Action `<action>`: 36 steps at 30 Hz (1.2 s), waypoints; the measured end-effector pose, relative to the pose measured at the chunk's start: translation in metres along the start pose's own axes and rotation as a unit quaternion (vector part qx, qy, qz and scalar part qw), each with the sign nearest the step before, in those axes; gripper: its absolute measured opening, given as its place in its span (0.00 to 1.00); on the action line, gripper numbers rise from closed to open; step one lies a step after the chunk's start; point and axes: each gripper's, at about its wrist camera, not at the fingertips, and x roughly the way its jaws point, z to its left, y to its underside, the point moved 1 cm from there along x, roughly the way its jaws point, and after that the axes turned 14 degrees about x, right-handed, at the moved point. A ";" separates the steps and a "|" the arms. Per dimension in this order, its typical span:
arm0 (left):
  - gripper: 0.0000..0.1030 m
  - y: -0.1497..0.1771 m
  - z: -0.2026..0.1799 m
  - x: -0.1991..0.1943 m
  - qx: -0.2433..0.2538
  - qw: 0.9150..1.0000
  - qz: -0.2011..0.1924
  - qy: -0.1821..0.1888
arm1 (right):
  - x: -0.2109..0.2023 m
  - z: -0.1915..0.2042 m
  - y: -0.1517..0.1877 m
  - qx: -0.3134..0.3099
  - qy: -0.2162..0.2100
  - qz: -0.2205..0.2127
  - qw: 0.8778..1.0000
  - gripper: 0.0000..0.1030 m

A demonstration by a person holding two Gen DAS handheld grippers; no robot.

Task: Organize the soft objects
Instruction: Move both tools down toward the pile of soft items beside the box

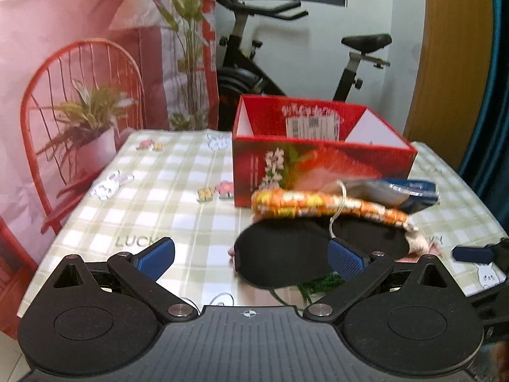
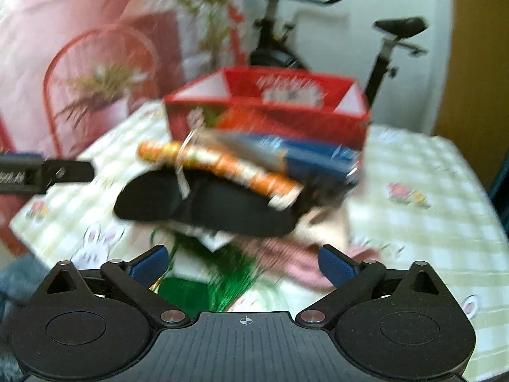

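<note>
A pile of soft things lies on the checked tablecloth in front of a red open box [image 1: 321, 162] [image 2: 270, 117]. On top is a black eye mask [image 1: 286, 254] [image 2: 203, 203] with an orange patterned fabric band [image 1: 321, 205] [image 2: 219, 162] and a blue packet [image 1: 410, 192] [image 2: 315, 156] above it. Green tinsel [image 2: 219, 286] [image 1: 321, 283] and pink striped cloth [image 2: 286, 258] lie underneath. My left gripper [image 1: 251, 254] is open just before the mask's left lobe. My right gripper [image 2: 245, 262] is open over the tinsel and pink cloth, gripping nothing. The right wrist view is blurred.
The tablecloth [image 1: 152, 203] bears rabbit and flower prints. A red wire chair [image 1: 79, 117] and a printed backdrop stand at the left, an exercise bike [image 1: 286, 60] behind the box. The other gripper's tip shows at the right edge [image 1: 477, 253] and left edge [image 2: 44, 172].
</note>
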 end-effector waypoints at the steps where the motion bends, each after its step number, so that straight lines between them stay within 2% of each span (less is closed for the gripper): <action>1: 1.00 0.003 -0.001 0.002 -0.002 1.000 0.004 0.001 | 0.003 0.002 0.003 -0.005 -0.006 0.013 1.000 0.88; 2: 1.00 0.005 0.000 0.005 -0.005 1.000 0.008 0.004 | 0.007 0.002 0.004 -0.010 -0.011 0.026 1.000 0.86; 4: 1.00 0.008 0.002 0.009 -0.013 1.000 0.012 0.010 | 0.011 0.006 0.008 -0.016 -0.022 0.045 0.999 0.75; 8: 1.00 0.014 0.004 0.017 -0.020 0.999 0.024 0.015 | 0.017 0.012 0.014 -0.025 -0.044 0.073 0.996 0.72; 10: 1.00 0.016 0.004 0.020 -0.026 0.999 0.030 0.019 | 0.019 0.013 0.015 -0.028 -0.055 0.087 0.994 0.65; 15: 0.99 0.018 0.001 0.028 -0.024 0.998 0.046 0.030 | 0.025 0.017 0.020 -0.043 -0.072 0.118 0.989 0.57; 21: 0.96 0.021 -0.002 0.034 -0.026 0.997 0.053 0.057 | 0.036 0.015 0.024 -0.042 -0.070 0.148 0.986 0.43; 27: 0.80 0.026 -0.008 0.049 -0.032 0.993 0.065 0.097 | 0.039 0.008 0.021 -0.041 -0.066 0.136 0.988 0.42; 32: 0.77 0.027 -0.015 0.069 -0.035 0.988 0.080 0.124 | 0.045 0.004 0.018 -0.047 -0.054 0.118 0.990 0.43; 36: 0.76 0.031 -0.019 0.089 -0.068 0.977 0.100 0.174 | 0.047 0.003 0.022 -0.050 -0.057 0.114 0.991 0.43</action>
